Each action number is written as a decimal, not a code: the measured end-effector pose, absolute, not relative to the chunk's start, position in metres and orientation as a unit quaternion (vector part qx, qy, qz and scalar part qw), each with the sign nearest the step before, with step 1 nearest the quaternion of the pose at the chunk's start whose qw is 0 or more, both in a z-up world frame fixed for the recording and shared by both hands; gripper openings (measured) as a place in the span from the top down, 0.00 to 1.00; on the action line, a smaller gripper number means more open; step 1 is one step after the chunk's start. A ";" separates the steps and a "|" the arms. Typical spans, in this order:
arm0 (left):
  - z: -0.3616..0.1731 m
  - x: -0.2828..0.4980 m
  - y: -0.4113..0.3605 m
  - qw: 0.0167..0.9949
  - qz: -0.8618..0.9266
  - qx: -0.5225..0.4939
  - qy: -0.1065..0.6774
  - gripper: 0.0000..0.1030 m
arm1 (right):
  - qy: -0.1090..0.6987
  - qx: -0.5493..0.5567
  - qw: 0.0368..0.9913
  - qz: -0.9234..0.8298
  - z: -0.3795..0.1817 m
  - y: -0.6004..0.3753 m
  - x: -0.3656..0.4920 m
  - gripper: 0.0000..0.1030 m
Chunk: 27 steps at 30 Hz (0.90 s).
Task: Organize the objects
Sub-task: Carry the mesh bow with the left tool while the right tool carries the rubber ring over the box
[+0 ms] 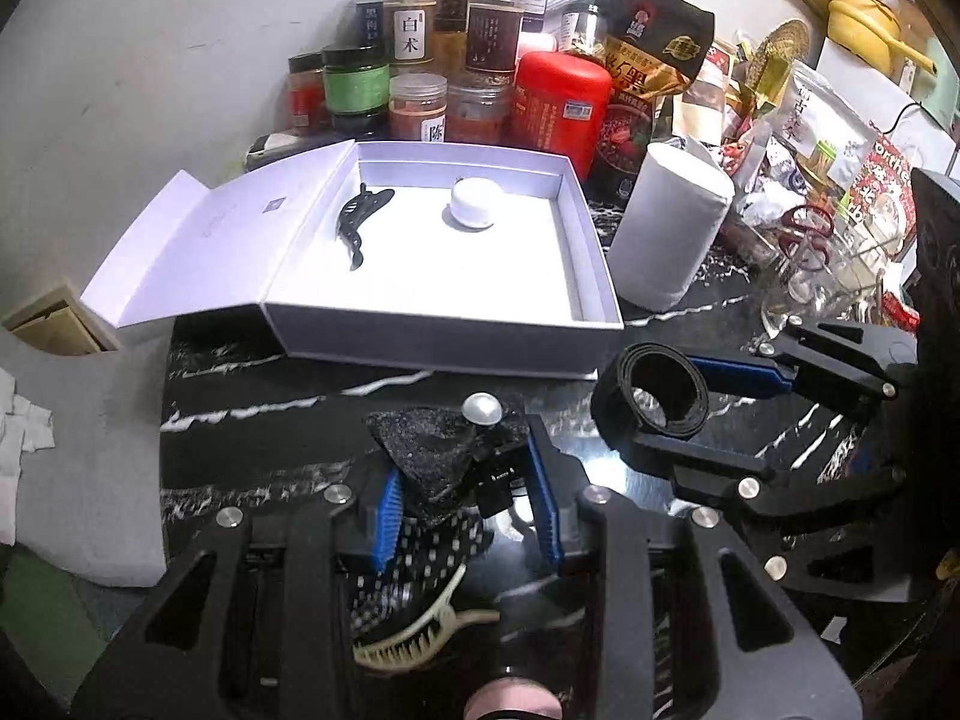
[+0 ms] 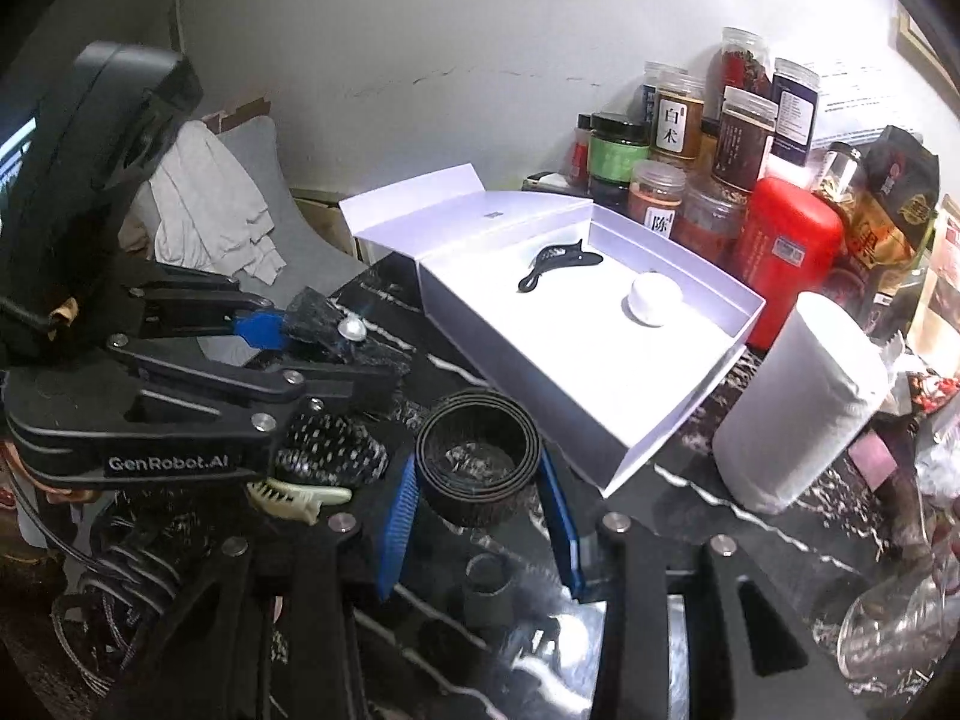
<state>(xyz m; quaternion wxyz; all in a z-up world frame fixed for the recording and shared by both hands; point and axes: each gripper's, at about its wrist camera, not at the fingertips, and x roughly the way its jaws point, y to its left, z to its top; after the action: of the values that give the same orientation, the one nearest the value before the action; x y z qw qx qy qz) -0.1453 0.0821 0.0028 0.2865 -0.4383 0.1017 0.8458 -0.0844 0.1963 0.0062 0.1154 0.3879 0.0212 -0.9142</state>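
An open white box (image 1: pixel 444 336) (image 2: pixel 576 420) stands on the black marble table, holding a black hair clip (image 1: pixel 360 222) (image 2: pixel 555 264) and a white round lid (image 1: pixel 473 204) (image 2: pixel 654 300). My left gripper (image 1: pixel 468 504) (image 2: pixel 312 336) is shut on a black glittery bow clip (image 1: pixel 432 450) (image 2: pixel 336 330) with a silver stud. My right gripper (image 2: pixel 480 510) (image 1: pixel 678 414) is shut on a rolled black belt (image 2: pixel 477 456) (image 1: pixel 654 390). A cream claw clip (image 1: pixel 414 630) (image 2: pixel 294 495) and a dotted black fabric piece (image 1: pixel 420 552) (image 2: pixel 327 450) lie below the left gripper.
Spice jars (image 1: pixel 414 36), a red canister (image 1: pixel 561 102) (image 2: pixel 786 252), snack bags (image 1: pixel 654 54) and a white paper roll (image 1: pixel 672 234) (image 2: pixel 798 402) crowd the far and right side. A glass jug (image 1: pixel 822 276) stands at the right. The box lid flap (image 1: pixel 180 240) hangs left.
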 end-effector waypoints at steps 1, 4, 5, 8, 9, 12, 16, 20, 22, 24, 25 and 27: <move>0.003 -0.149 0.084 0.287 0.846 -0.438 0.102 0.67 | 0.021 0.387 0.115 -0.915 0.007 0.199 -0.089 0.61; 0.006 -0.160 0.090 0.288 0.848 -0.432 0.104 0.67 | 0.025 0.384 0.110 -0.916 0.008 0.204 -0.099 0.61; 0.007 -0.164 0.091 0.289 0.849 -0.430 0.104 0.67 | 0.025 0.382 0.111 -0.917 0.009 0.206 -0.102 0.61; 0.009 -0.177 0.096 0.287 0.852 -0.426 0.104 0.67 | 0.024 0.376 0.110 -0.920 0.012 0.212 -0.113 0.61; 0.010 -0.181 0.098 0.286 0.852 -0.426 0.103 0.67 | 0.025 0.374 0.109 -0.921 0.013 0.213 -0.117 0.61; 0.011 -0.194 0.102 0.284 0.854 -0.422 0.106 0.67 | 0.027 0.369 0.107 -0.923 0.017 0.217 -0.128 0.61; 0.016 -0.212 0.109 0.260 0.869 -0.404 0.117 0.67 | 0.028 0.367 0.101 -0.924 0.020 0.222 -0.146 0.61; 0.017 -0.226 0.114 0.255 0.873 -0.398 0.121 0.67 | 0.019 0.364 0.098 -0.926 0.020 0.229 -0.164 0.61; 0.017 -0.235 0.116 0.253 0.873 -0.399 0.119 0.67 | 0.011 0.362 0.095 -0.927 0.020 0.235 -0.173 0.61; 0.016 -0.243 0.118 0.250 0.874 -0.400 0.116 0.67 | 0.005 0.360 0.088 -0.929 0.020 0.241 -0.182 0.61; 0.016 -0.248 0.119 0.248 0.875 -0.400 0.114 0.67 | 0.004 0.358 0.085 -0.930 0.021 0.244 -0.187 0.61; 0.015 -0.256 0.121 0.243 0.877 -0.400 0.113 0.67 | 0.001 0.356 0.081 -0.931 0.022 0.248 -0.194 0.61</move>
<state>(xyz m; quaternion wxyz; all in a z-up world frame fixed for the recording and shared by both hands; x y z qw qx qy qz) -0.2558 0.1213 0.0154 0.2431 -0.3997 0.1129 0.8766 -0.1935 0.2485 0.0224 0.0809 0.3560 0.0014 -0.9310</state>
